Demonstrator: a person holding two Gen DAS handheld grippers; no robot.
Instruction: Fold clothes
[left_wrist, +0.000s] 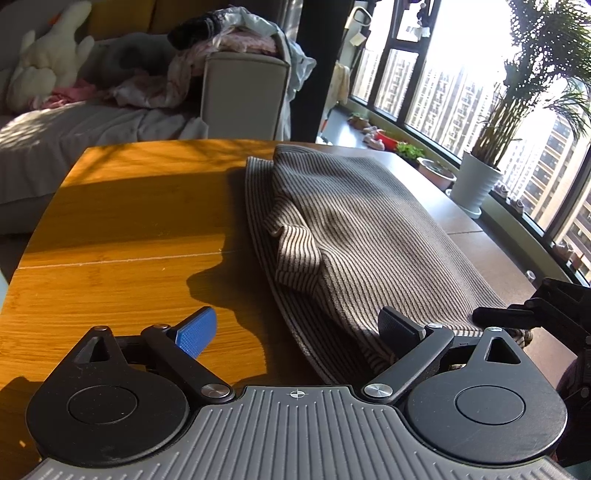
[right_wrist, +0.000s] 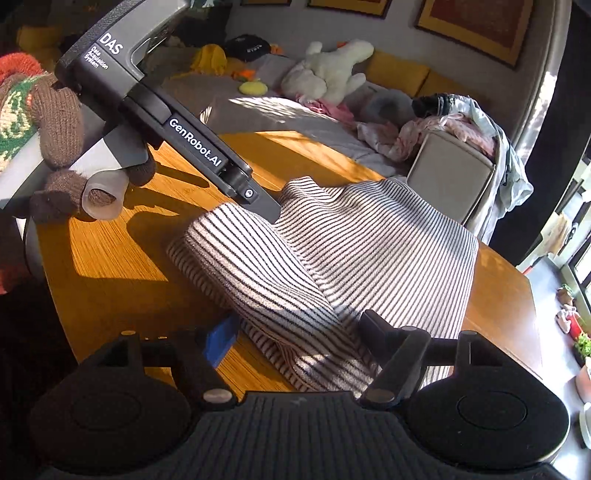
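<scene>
Windows (left_wrist: 461, 92) fill only the left wrist view's upper right — both grippers, left gripper (left_wrist: 295, 332) and right gripper (right_wrist: 295, 328), spread wide, straddling the striped garment (right_wrist: 369, 258) ungripped.

**What you can't really see here**

Left gripper (right_wrist: 275, 216) fingertips vanish behind the sweater (right_wrist: 332, 266) fold in the right wrist view. The right gripper (left_wrist: 491, 317) is cut off by the frame edge in the left view. The sweater hides part of the table (left_wrist: 129, 221).

Garment (left_wrist: 369, 236) — beige, dark stripes; table (left_wrist: 129, 221) — orange wood.
</scene>
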